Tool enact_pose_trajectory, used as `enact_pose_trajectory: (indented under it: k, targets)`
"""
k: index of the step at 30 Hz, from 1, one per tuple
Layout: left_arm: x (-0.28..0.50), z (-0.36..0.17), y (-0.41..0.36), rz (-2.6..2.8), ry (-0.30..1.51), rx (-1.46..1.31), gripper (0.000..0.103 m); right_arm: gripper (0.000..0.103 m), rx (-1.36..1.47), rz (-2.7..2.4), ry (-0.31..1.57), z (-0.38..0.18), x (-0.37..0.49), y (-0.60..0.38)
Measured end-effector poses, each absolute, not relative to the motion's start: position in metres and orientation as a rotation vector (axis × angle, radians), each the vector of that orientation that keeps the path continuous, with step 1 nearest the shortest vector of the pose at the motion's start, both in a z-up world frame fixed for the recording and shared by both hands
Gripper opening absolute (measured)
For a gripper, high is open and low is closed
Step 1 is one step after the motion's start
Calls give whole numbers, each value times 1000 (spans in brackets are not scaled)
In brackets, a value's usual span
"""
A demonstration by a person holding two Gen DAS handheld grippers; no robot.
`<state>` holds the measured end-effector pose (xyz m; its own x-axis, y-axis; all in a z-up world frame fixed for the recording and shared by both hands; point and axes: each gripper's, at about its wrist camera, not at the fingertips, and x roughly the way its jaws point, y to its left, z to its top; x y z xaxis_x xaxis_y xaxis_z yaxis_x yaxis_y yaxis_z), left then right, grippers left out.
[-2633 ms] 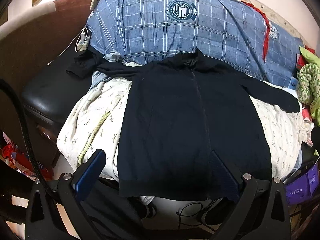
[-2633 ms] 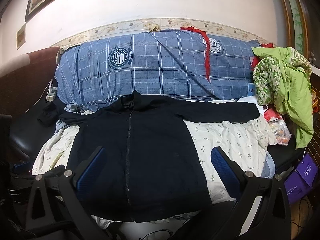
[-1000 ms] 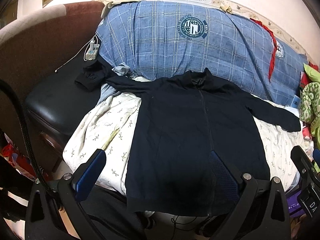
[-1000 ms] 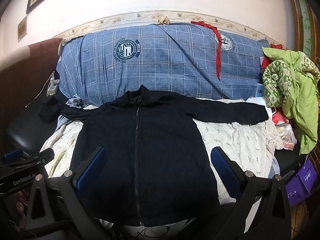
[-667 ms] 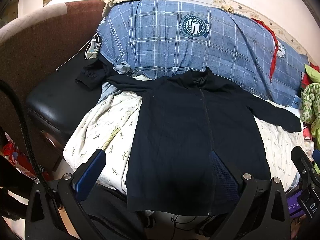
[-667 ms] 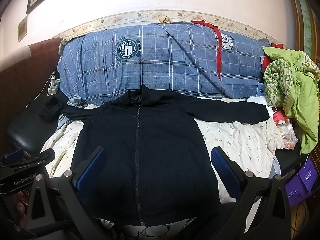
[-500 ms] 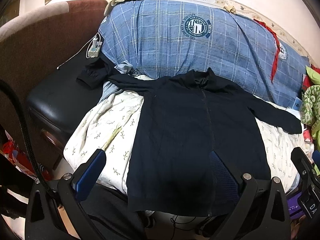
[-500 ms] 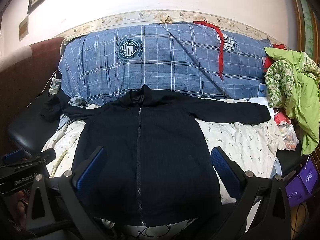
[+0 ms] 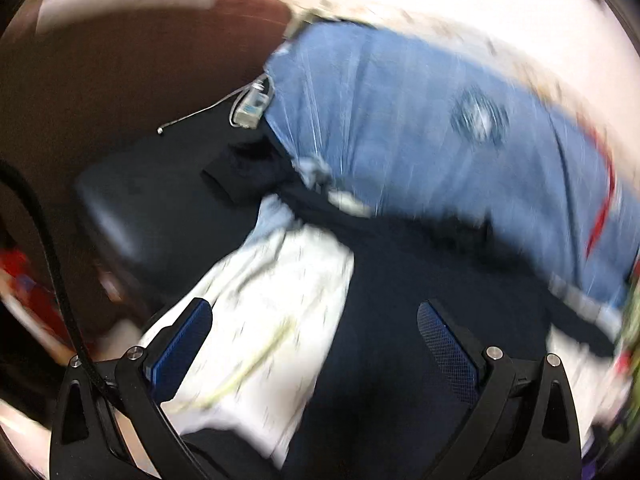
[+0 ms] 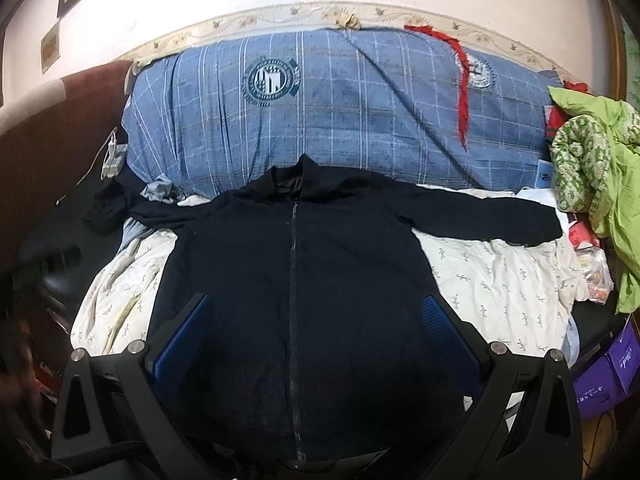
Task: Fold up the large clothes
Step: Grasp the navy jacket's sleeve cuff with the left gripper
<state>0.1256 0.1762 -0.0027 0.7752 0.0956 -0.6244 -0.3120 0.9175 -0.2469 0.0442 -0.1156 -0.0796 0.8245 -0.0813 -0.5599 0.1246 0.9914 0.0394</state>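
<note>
Dark navy zip-front jacket (image 10: 296,280) is seen laid flat, front up, on a white leaf-print sheet (image 10: 492,280), collar at 12 o'clock, sleeves spread twd 9 and 3. A blue plaid quilt w/ round crest (image 10: 320,120) is banked behind it; a green garment heap (image 10: 600,168) sits at 3 o'clock. Right gripper (image 10: 316,340) is held over the hem, fingers spread wide, nothing pinched. Left gripper (image 9: 316,344), in a blurred view, is likewise spread over the sheet and jacket edge.
</note>
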Motion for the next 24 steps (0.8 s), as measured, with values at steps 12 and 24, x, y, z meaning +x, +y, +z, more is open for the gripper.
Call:
enact_pose_trajectory:
  k: [12,24]
  targets:
    - [258,-108,356,148,522,-922,93,103,90,-96,720,-110,110,-114]
    - [339,-146,390,211,419,-1035,87,103,52,-96,776,-125,156,-112]
